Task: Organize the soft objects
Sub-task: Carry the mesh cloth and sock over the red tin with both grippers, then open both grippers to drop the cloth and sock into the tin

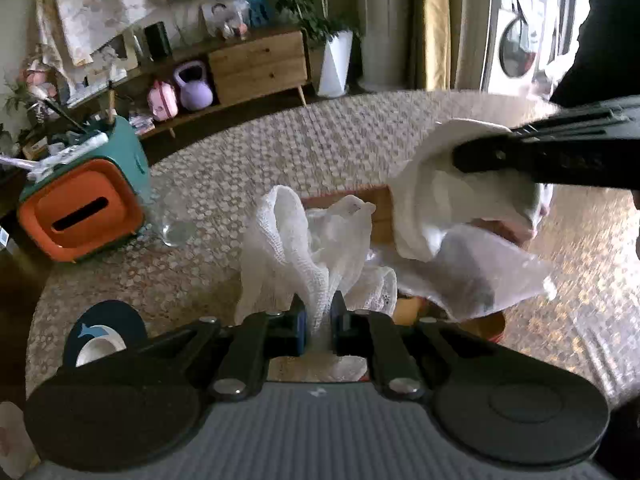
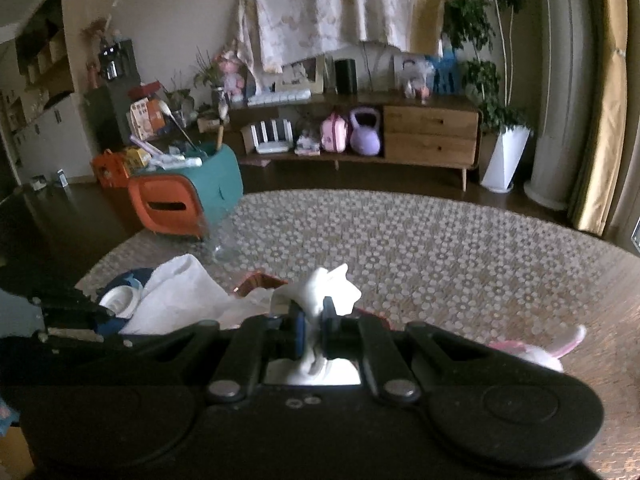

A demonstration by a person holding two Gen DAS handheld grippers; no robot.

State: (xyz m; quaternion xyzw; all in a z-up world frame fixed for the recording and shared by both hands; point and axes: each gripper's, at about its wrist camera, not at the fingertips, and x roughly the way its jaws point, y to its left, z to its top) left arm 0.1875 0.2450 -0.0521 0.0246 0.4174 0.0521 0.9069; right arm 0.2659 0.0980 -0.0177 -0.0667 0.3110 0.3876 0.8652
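Your left gripper (image 1: 319,322) clamped on white gauze (image 1: 288,248), your right gripper (image 2: 311,322) pinching white cloth (image 2: 320,286), both over the patterned mat (image 2: 440,248), orange box (image 1: 80,216) far left.

The left claw (image 1: 319,312) and the right claw (image 2: 313,322) are both black, with blue pads, silver round screws and a ribbed grey body

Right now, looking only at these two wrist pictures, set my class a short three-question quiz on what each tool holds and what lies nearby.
1. True or false: the left tool is shut on a white gauze mesh cloth.
2. What does the right tool grip?
3. Which stands left of the cloths: A, orange and teal box; B, red bucket?

Key: 1 true. 2 a smooth white cloth. 3 A.
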